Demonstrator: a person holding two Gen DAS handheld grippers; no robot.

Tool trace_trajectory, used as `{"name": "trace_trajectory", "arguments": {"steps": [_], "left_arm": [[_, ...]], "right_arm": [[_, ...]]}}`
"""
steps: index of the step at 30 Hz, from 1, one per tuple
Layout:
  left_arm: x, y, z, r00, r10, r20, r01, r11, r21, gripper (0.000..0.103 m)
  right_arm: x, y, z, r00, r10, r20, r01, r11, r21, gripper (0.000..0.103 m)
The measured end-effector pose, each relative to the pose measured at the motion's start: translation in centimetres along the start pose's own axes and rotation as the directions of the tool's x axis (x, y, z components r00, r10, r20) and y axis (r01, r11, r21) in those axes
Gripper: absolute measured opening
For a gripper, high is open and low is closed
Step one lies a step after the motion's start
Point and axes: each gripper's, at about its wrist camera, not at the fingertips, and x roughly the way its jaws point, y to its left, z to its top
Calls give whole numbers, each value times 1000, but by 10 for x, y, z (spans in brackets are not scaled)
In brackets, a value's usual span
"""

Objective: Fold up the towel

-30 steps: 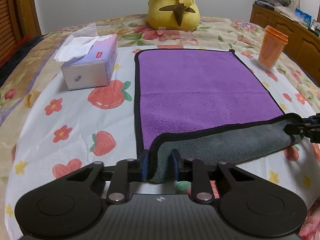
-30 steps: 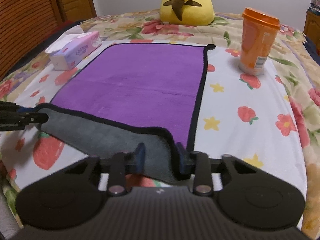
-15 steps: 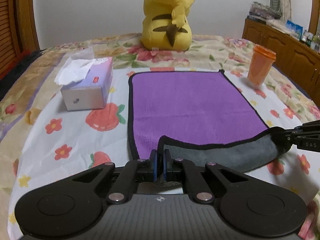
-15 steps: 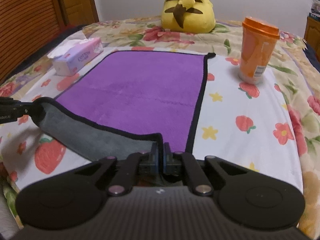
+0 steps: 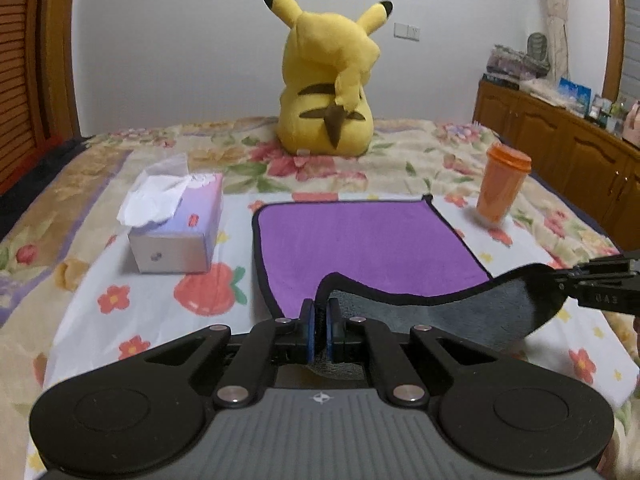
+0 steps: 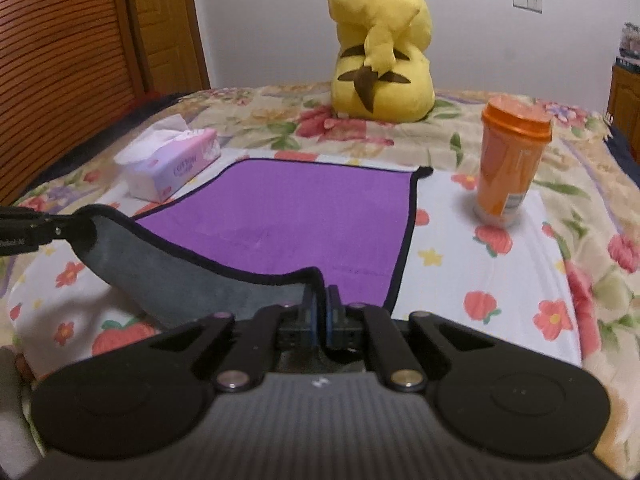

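Observation:
A purple towel (image 5: 360,244) with black trim and a grey underside lies on the flowered bedspread; it also shows in the right wrist view (image 6: 288,216). My left gripper (image 5: 320,320) is shut on the towel's near left corner. My right gripper (image 6: 320,308) is shut on the near right corner. Both hold the near edge lifted off the bed, so the grey underside (image 5: 460,316) hangs between them. The right gripper shows at the right edge of the left wrist view (image 5: 576,284); the left gripper shows at the left edge of the right wrist view (image 6: 56,228).
A tissue box (image 5: 176,224) stands left of the towel. An orange lidded cup (image 5: 502,188) stands to its right. A yellow plush toy (image 5: 328,80) sits beyond the towel's far edge. Wooden cabinets (image 5: 568,168) line the right wall.
Both grippers closed on the near corners of the towel and have lifted them up off the bed. The near edge has risen and the views now look more level across the bed.

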Motion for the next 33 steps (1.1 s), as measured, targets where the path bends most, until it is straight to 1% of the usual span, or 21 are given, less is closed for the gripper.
{"name": "trace_trajectory", "arguments": {"steps": [11, 24, 33], "left_arm": [[4, 4, 12, 999, 3, 51, -2, 1000, -13, 8], [24, 7, 17, 999, 13, 45, -13, 1000, 10, 8], [34, 9, 20, 998, 26, 53, -27, 999, 19, 8]], "right_arm": [[0, -12, 8, 999, -8, 53, 8, 1000, -8, 5], [16, -18, 11, 999, -13, 49, 15, 999, -50, 5], [18, -20, 15, 997, -9, 82, 14, 998, -56, 5]]}}
